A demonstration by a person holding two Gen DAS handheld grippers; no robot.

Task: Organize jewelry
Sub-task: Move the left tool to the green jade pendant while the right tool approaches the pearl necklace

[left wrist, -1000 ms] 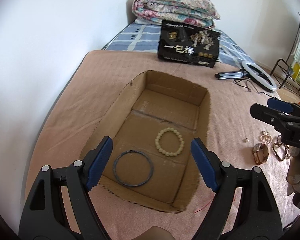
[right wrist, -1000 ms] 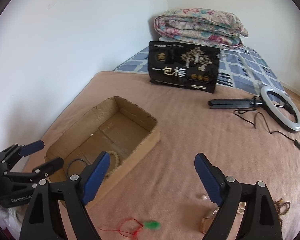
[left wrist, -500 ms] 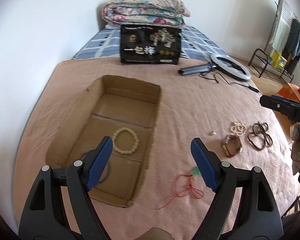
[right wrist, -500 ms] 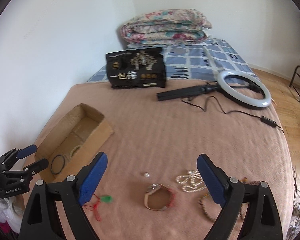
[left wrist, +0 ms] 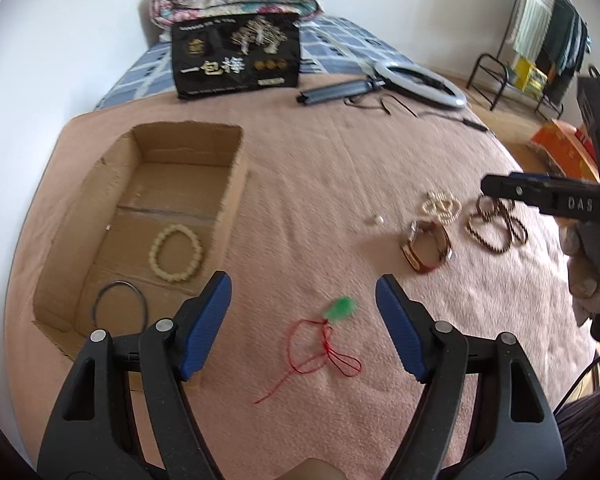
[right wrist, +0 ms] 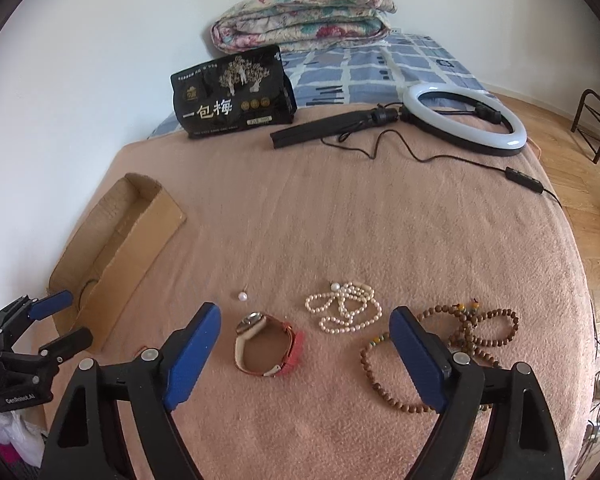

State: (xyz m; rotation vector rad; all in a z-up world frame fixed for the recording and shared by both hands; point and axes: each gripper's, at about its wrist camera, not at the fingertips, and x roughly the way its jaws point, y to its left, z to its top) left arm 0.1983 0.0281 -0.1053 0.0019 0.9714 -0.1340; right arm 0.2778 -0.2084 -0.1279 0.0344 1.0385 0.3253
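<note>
My left gripper (left wrist: pixel 302 282) hovers over the pink blanket with its jaws closing and nothing pressed between them. A red cord with a green pendant (left wrist: pixel 342 308) lies just beyond its fingers. To its left, the cardboard box (left wrist: pixel 236 184) holds a cream bead bracelet (left wrist: pixel 176 278) and a black ring (left wrist: pixel 120 283). My right gripper (right wrist: pixel 305 312) is also closing and holds nothing. It hangs above a watch (right wrist: pixel 252 322), with a pearl necklace (right wrist: pixel 342 308), brown wooden beads (right wrist: pixel 472 332) and a single pearl (right wrist: pixel 242 297) close by.
At the back of the bed are a black snack bag (right wrist: pixel 232 96), a ring light (right wrist: pixel 464 120) with its trailing cable, and a folded quilt (right wrist: pixel 300 16). A wall runs along the left. The bed's edge and wooden floor lie to the right.
Both grippers swung right, away from the box and towards the loose jewellery. The left one went from above the box to above the red cord. The right one now sits over the watch.
</note>
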